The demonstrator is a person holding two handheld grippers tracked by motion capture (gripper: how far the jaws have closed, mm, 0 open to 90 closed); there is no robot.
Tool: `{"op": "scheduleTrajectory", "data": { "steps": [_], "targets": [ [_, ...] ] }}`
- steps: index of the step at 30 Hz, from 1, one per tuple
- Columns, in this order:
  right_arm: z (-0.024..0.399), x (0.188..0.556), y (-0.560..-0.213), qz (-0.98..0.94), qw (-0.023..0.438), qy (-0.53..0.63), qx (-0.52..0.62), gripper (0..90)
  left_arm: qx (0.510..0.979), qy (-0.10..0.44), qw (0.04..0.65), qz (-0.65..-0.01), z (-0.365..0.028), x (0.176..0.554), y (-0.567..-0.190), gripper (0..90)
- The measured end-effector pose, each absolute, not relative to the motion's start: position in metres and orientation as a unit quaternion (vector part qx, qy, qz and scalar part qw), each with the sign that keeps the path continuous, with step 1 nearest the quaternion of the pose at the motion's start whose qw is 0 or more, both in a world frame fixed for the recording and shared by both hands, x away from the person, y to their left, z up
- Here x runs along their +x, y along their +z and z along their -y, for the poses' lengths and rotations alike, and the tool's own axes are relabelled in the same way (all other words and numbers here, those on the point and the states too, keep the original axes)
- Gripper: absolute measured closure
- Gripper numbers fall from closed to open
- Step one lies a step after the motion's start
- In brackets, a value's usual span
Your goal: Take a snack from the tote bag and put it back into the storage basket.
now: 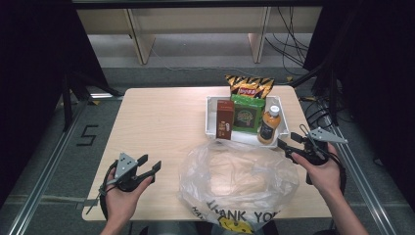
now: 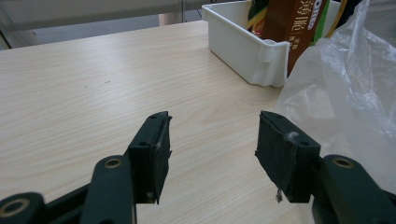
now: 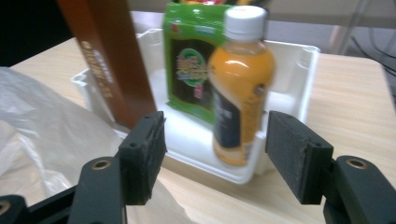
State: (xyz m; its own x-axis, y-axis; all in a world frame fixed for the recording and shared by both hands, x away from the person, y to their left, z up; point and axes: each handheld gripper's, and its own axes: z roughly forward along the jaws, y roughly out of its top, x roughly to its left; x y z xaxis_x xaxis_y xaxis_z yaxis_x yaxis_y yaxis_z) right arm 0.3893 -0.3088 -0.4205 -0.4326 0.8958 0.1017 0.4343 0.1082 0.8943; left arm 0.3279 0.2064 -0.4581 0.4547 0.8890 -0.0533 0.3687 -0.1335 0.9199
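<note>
A white bin (image 1: pixel 209 117) at the table's back right holds an upright brown box (image 1: pixel 225 120), a green packet (image 1: pixel 247 115) and an orange juice bottle (image 1: pixel 269 126) with a white cap. A yellow chip bag (image 1: pixel 248 86) leans at the bin's far side. My right gripper (image 1: pixel 288 140) is open just right of the bin; in the right gripper view its jaws (image 3: pixel 215 140) frame the bottle (image 3: pixel 240 93) from a short distance without touching it. My left gripper (image 1: pixel 150 162) hovers open and empty near the front left, and its jaws (image 2: pixel 212 140) point over bare wood.
A crumpled clear plastic bag (image 1: pixel 240 181) printed "THANK YOU" lies between the hands at the front edge, against the bin's near wall (image 2: pixel 243 46). The wooden tabletop (image 1: pixel 156 122) spreads bare to the left. Metal rails run along both sides of the table.
</note>
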Motion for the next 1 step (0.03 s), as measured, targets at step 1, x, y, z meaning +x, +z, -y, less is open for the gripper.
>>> {"op": "scheduleTrajectory", "data": {
  "steps": [1],
  "targets": [
    [0.3118, 0.3885, -0.4212, -0.699, 0.251, 0.47, 0.477, 38.3, 0.706, 0.27, 0.48, -0.445, -0.206, 0.3273, -0.4586, 43.7]
  ]
}}
